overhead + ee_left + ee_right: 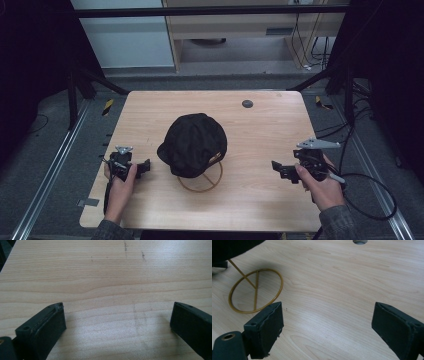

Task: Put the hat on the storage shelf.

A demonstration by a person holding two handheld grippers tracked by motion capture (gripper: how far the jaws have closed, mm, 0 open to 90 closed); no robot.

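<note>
Black cap [194, 143] sits mid-table on a gold wire stand [204, 181]. Left gripper [144, 166] and right gripper [278, 168] flank it, both jaws spread wide, holding nothing above the table [265, 130].

A cap [194, 143] sits on a wire stand [202, 181] at the middle of the table [260, 200], left gripper [145, 166] to its left, right gripper [276, 168] to its right, both apart from it

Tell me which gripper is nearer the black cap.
Left. The left gripper sits just off the black cap by its brim, while the right gripper is clearly farther away on the other side.
</note>
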